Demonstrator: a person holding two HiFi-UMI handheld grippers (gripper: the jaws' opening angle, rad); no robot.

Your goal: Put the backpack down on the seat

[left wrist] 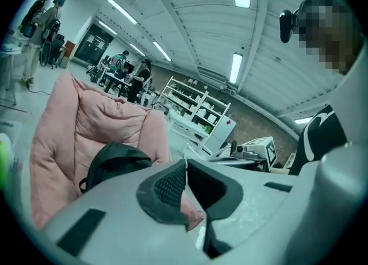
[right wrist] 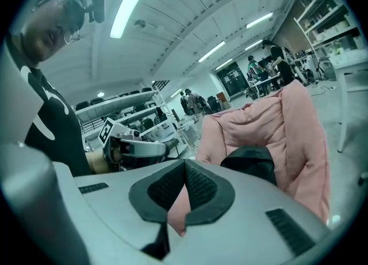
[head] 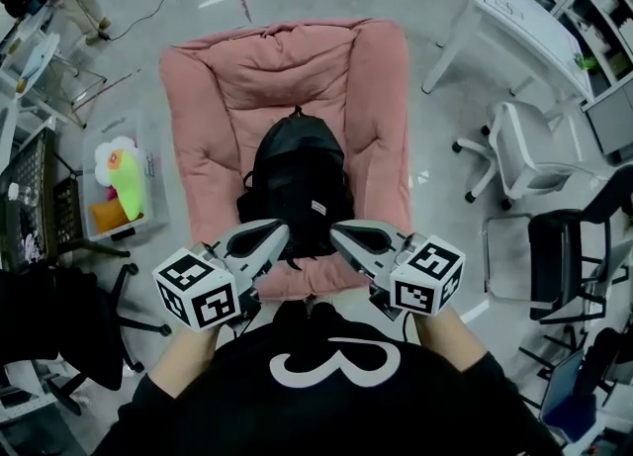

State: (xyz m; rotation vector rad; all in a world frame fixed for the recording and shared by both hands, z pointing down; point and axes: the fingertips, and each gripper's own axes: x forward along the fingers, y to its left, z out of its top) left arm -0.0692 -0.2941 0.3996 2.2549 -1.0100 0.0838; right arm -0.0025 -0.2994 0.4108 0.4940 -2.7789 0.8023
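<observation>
a: where's your bag at right now?

b: the black fabric backpack is lying in the middle of the big pink padded cushion chair. it's down on the seat, with its handle end toward the backrest and its other end near the front edge.

a: and what are your hands doing?

b: your left gripper has its jaws pressed together with nothing between them. your right gripper is the same deal, closed up and empty. both hang by the near edge of the seat with the tips angled in toward each other. in both gripper views the bag sits beyond the jaws, not touching them.

a: anything else around?

b: there's a clear plastic bin with a green and white plush toy in it, on the grey floor to your left of the chair. a white office chair is off to your right, with a white tabletop past it.
</observation>
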